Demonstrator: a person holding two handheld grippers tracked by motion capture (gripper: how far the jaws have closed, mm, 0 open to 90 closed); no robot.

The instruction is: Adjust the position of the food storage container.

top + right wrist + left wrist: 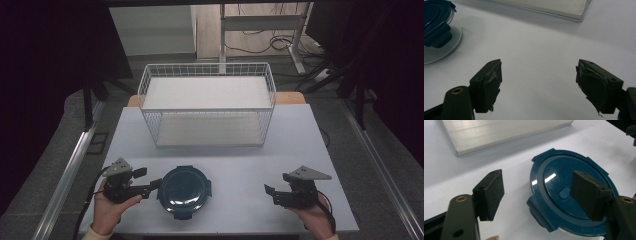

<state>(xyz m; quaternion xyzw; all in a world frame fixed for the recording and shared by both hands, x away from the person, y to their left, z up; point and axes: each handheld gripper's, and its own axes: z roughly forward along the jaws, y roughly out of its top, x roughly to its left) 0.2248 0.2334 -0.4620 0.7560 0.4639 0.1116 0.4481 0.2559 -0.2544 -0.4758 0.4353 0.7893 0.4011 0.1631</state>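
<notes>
Low in the high view, the left gripper (pixel 145 181) sits at lower left with its jaws spread and empty, tips at the left rim of the container (pixel 184 192). In the left gripper view 1 pad (pixel 489 194) hangs over bare worktop beside the rim and the other over the blue lid (pixel 571 195), so the jaws straddle the left edge without clamping.

The likely step is a grasp on that rim or a side clip (pixel 541 216). It would go best with the jaws lowered squarely over the wall, 1 pad outside and 1 on the lid, closing gently since the lid looks glossy and may slip.

The right gripper (pixel 272 192), lower right, is also open and empty over bare worktop (pixel 240 165).

The container sits near the front edge, lower centre, so it should be drawn away from that edge. Beyond it lies an open strip of worktop, then the white wire basket (pixel 207 102) at upper centre, well apart, reaching the back edge.
</notes>
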